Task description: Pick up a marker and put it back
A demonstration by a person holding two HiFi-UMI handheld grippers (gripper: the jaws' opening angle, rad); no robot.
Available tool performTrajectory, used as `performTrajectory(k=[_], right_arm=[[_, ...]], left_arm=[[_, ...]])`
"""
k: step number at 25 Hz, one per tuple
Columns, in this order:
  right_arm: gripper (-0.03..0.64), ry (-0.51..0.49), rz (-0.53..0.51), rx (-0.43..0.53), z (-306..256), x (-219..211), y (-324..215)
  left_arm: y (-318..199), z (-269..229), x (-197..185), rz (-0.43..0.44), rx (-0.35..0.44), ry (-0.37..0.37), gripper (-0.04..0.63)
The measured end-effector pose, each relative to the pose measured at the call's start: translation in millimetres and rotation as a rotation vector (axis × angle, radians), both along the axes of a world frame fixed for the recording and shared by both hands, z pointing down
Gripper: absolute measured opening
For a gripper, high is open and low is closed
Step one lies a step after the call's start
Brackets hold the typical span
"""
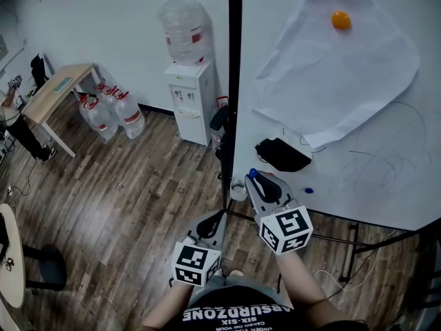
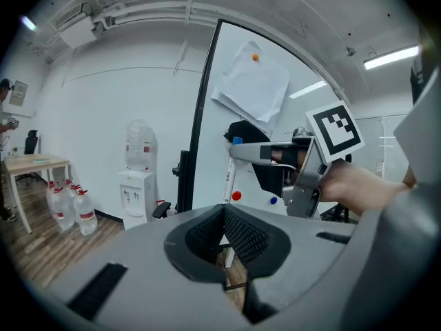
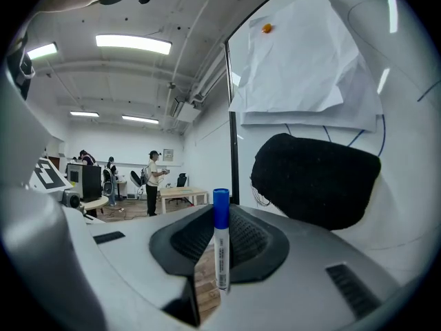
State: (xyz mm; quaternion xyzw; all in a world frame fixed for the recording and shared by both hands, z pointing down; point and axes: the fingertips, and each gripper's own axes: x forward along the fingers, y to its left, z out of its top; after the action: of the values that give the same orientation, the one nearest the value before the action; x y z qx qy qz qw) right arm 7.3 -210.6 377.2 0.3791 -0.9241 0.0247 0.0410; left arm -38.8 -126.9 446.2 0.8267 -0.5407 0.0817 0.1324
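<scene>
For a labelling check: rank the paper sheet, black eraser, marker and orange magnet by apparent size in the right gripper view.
1. paper sheet
2. black eraser
3. marker, though it sits nearest the camera, which inflates it
4. orange magnet

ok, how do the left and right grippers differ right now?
The right gripper's jaws clamp a blue-capped marker upright; the left gripper's jaws are together, empty. The right gripper sits higher, near the black eraser on the whiteboard; the left gripper hangs lower, away from it. Both carry a square-marker cube.
</scene>
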Motion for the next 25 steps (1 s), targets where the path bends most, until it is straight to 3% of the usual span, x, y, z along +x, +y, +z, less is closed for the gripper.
performTrajectory(k=[25], right_arm=[[0.063,0.137,-0.072,-0.094,70,-22,-37]], left_arm=[[-24,7,-20,-0.072,-0.025,0.0,0.008]])
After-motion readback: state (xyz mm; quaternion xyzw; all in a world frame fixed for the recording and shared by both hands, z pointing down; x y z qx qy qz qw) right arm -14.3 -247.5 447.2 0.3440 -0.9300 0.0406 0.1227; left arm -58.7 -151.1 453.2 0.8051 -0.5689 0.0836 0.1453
